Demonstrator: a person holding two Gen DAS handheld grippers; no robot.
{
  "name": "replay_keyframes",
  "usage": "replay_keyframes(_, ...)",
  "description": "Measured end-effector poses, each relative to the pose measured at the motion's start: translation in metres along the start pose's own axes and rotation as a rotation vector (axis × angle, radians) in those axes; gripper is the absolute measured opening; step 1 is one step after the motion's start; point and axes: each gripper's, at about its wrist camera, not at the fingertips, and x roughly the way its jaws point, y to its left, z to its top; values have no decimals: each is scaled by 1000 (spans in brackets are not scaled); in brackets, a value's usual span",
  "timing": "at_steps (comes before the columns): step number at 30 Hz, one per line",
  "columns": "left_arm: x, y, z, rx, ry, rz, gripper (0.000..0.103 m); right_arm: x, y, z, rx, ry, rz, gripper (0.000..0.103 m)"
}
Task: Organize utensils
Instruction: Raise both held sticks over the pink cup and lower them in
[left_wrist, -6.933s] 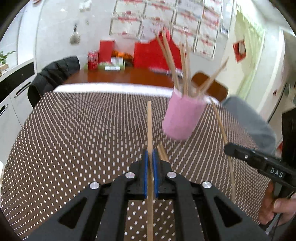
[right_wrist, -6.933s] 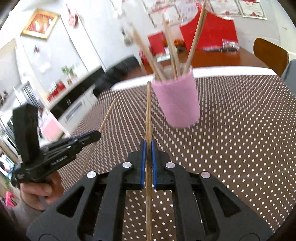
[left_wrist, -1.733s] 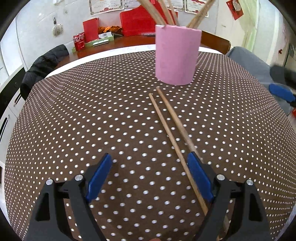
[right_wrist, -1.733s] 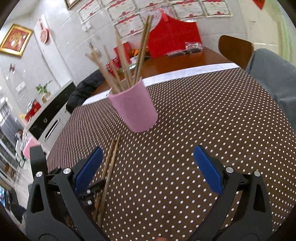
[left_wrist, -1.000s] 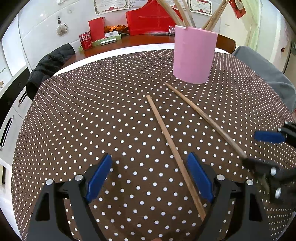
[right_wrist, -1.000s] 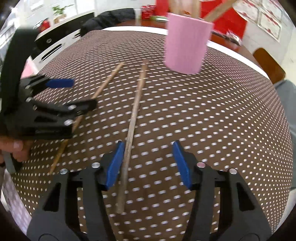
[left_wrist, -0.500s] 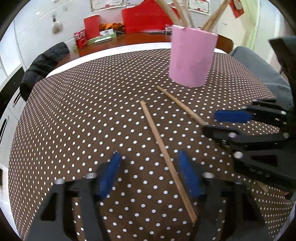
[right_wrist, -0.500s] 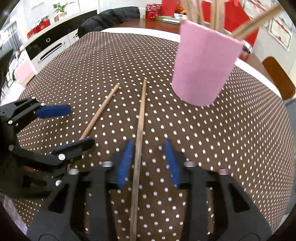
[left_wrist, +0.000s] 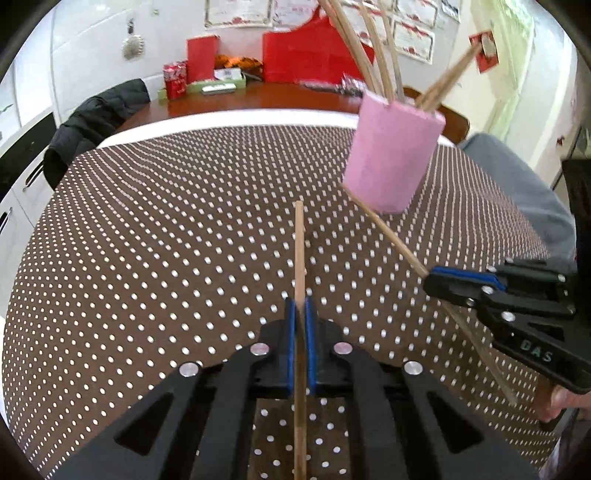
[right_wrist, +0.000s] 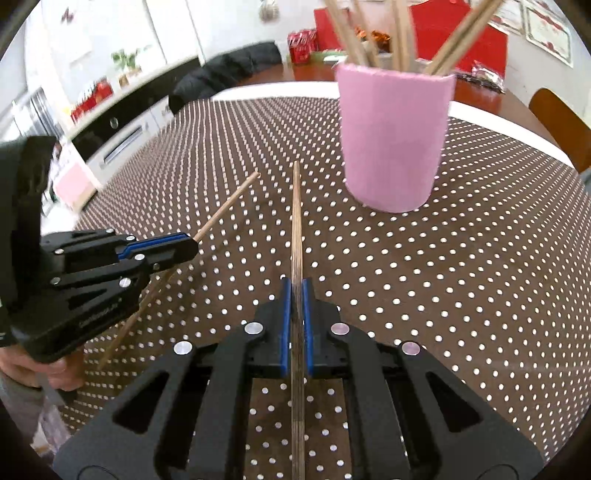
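Left tool clamped on a chopstick running straight ahead between the pads. Right tool likewise clamped on a second chopstick. Both angled downward over the dotted desk, each gripped by a hand. Ahead and right of both: pink cup, upright, holding more sticks.
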Motion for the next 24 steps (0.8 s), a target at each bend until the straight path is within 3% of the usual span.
replay_keyframes(14, -51, -5, 32, -57, -242, -45, 5, -95, -24, 5, 74, -326, 165, 6)
replay_keyframes(24, -89, -23, 103, -27, -508, -130, 5, -114, -40, 73, 122, -537, 178, 6)
